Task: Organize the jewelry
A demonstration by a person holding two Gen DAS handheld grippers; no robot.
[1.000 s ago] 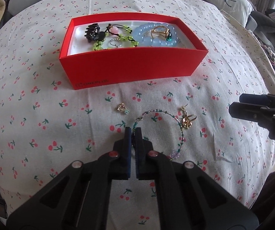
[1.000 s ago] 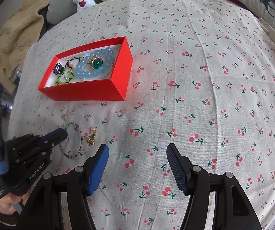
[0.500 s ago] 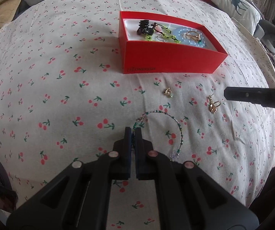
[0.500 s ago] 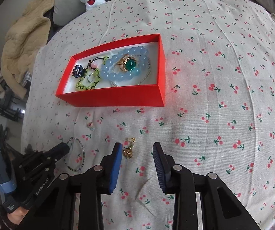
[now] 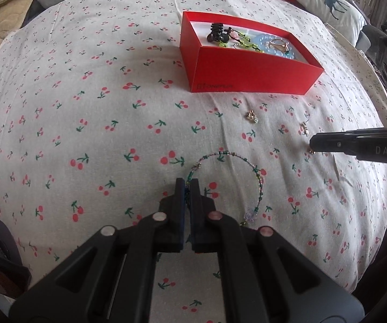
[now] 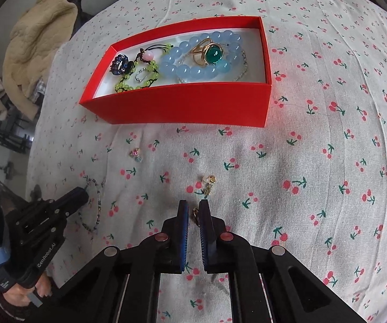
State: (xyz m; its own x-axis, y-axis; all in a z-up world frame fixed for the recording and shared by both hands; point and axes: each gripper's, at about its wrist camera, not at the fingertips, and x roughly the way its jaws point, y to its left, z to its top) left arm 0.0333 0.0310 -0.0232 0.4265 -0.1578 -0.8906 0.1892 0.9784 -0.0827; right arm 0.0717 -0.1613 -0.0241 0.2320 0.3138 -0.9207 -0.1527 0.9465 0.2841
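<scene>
- Jaws of the left gripper (image 5: 187,185) are pressed together on one end of the bead bracelet (image 5: 247,161), whose loop curves away to the right over the cherry cloth (image 5: 85,107)
- Right gripper (image 6: 193,210) has its jaws nearly together, with a small gold earring (image 6: 195,213) between the tips; whether the pads press on it cannot be told
- Second gold piece (image 6: 208,183) lies on the cloth just beyond those tips
- Small pink and blue stud (image 6: 136,154) lies nearer the box, apart from both grippers
- Red box (image 6: 182,105) sits farther back on the cloth, holding a blue bead bracelet (image 6: 182,64), a green-stone ring (image 6: 209,53), a green bead string (image 6: 139,80) and a dark ring (image 6: 120,64)
</scene>
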